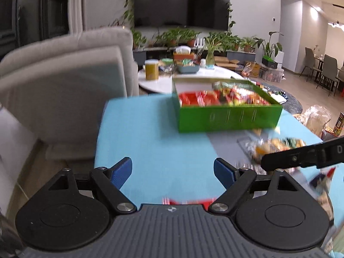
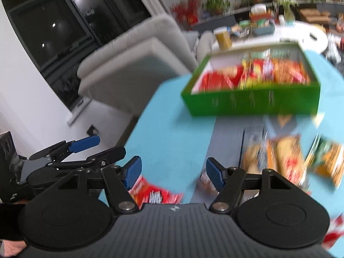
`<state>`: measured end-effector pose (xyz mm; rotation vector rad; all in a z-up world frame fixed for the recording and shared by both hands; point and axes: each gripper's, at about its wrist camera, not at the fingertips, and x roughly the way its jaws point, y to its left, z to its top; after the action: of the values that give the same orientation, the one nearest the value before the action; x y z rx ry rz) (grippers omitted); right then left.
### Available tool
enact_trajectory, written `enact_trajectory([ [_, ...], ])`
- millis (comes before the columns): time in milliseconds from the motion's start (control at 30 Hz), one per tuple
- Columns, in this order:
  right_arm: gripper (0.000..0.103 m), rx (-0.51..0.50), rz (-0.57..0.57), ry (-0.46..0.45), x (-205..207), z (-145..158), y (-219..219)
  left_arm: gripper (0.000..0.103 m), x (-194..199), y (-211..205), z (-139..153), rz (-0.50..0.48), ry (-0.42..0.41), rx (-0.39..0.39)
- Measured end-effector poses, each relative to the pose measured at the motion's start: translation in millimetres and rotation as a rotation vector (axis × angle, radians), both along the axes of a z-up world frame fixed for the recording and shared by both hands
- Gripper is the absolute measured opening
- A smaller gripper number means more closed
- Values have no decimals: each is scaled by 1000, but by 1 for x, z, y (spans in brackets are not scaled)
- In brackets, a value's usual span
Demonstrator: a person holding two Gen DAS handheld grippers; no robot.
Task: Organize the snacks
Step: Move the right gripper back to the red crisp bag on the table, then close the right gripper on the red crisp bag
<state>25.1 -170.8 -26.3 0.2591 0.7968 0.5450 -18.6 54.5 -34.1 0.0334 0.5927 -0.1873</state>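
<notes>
A green box (image 1: 228, 118) holding several red, yellow and orange snack packets stands at the far side of the blue-covered table (image 1: 154, 133). My left gripper (image 1: 172, 173) hangs open over the bare blue cloth with nothing between its pads. A red packet (image 1: 187, 201) lies just under it. In the right wrist view, my right gripper (image 2: 174, 173) is open above the table, with the red packet (image 2: 154, 193) below its left pad. Loose, blurred packets (image 2: 286, 161) lie to its right, before the green box (image 2: 251, 103). The left gripper (image 2: 101, 147) shows at the left.
A beige armchair (image 1: 64, 81) stands close to the table's left edge. Behind the box is a white round table (image 1: 189, 77) with jars and containers. A grey strip (image 2: 228, 137) runs across the cloth. The right gripper's black finger (image 1: 301, 155) reaches in over packets (image 1: 277, 145).
</notes>
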Motion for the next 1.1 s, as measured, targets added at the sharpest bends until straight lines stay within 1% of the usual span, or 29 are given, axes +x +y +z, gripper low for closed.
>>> enact_trajectory([
  [133,67,-22,1,15,-7,-7,8,74,-16,9,-18,-22,45,-35],
  [267,67,4,26,63,-12,-15,14,68,-27,15,-31,-20,82,-70],
  [333,67,8,23,86,-14,-18,16,61,-30,18,-35,-5,100,-108],
  [433,67,10,16,116,-15,-24,20,59,-34,21,-41,-17,124,-143],
  [567,67,1,5,155,-16,-31,25,59,-35,21,-45,-24,139,-147],
  [667,67,15,6,193,-16,-38,28,59,-34,22,-50,-28,171,-149],
  [833,67,3,13,209,-17,-41,35,58,-34,24,-55,-45,194,-166],
  [867,67,3,17,213,-16,-41,37,56,-34,24,-56,-50,196,-171],
  [933,65,5,26,223,-14,-42,41,44,-35,24,-54,-70,196,-182],
  [1100,53,-22,27,221,-13,-43,45,40,-39,15,-50,-91,186,-141],
])
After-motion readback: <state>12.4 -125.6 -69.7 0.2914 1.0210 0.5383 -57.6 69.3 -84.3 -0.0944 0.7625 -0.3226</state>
